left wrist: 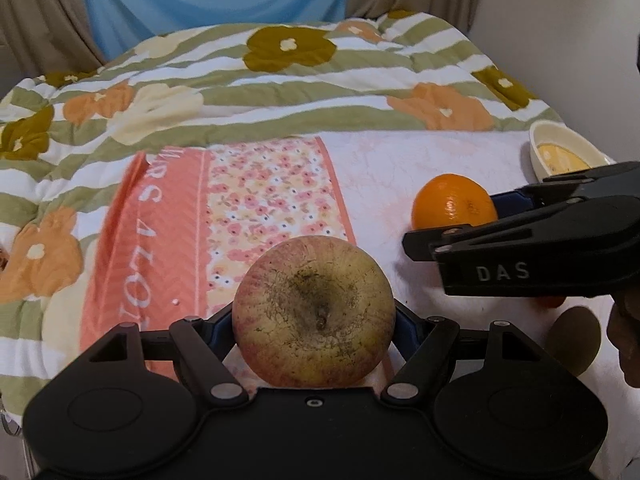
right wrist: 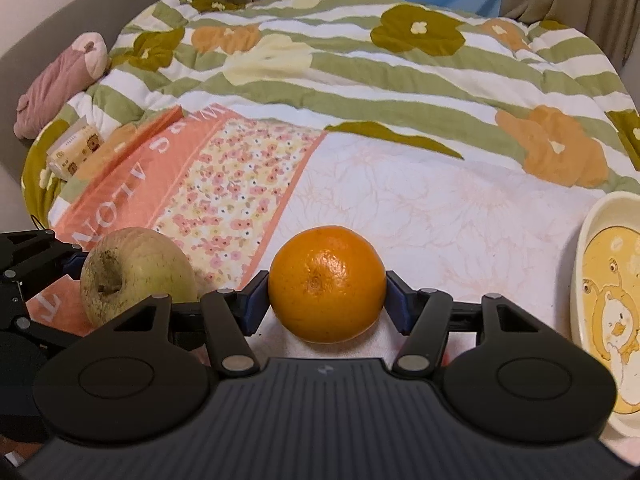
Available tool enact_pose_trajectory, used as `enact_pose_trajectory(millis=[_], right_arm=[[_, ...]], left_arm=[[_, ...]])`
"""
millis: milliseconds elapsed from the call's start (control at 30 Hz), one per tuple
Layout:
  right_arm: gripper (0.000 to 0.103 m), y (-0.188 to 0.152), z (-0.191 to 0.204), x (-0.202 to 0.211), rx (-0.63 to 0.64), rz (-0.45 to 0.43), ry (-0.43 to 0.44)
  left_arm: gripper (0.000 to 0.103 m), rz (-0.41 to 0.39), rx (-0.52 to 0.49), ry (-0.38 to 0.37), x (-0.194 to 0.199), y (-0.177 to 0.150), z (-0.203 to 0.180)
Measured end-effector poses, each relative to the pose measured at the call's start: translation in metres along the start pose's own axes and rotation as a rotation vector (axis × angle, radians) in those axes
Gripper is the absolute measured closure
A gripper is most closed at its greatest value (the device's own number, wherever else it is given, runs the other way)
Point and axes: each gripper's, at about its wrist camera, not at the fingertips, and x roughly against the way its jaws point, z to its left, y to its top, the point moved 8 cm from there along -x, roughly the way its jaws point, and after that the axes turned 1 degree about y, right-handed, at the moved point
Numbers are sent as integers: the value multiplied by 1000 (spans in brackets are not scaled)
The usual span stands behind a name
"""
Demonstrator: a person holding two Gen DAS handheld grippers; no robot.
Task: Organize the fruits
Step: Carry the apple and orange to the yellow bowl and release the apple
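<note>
In the left wrist view my left gripper [left wrist: 314,316] is shut on a yellowish-red apple [left wrist: 314,312], its blue pads pressed on both sides. The apple also shows in the right wrist view [right wrist: 136,274] at the left. My right gripper [right wrist: 326,294] is shut on an orange [right wrist: 326,284], held just above the white cloth. From the left wrist view the orange [left wrist: 454,202] and the right gripper [left wrist: 452,216] are at the right. A cream oval dish [right wrist: 604,312] with a cartoon duck lies to the right of the orange; it also shows in the left wrist view [left wrist: 564,152].
A brown kiwi [left wrist: 574,340] lies near the right edge, with a sliver of something red [left wrist: 552,301] under the right gripper. A floral quilt [right wrist: 360,80] covers the bed behind. A tissue pack [right wrist: 76,152] and a pink plush toy [right wrist: 60,80] lie far left.
</note>
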Motion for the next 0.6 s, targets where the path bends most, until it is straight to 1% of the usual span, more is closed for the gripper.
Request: enact_pose_trajectory(millis=[133, 300, 467, 600], right_arm=[[29, 7, -5, 21, -2, -35, 16], [29, 17, -21, 61, 17, -90, 37], [29, 23, -52, 107, 45, -144, 50], [29, 24, -88, 142, 58, -177, 35]], left_arm=[[24, -32, 25, 23, 17, 9, -3], [24, -83, 59, 55, 45, 24, -18], [24, -130, 79, 81, 74, 43, -48], [24, -169, 94, 74, 92, 60, -78]])
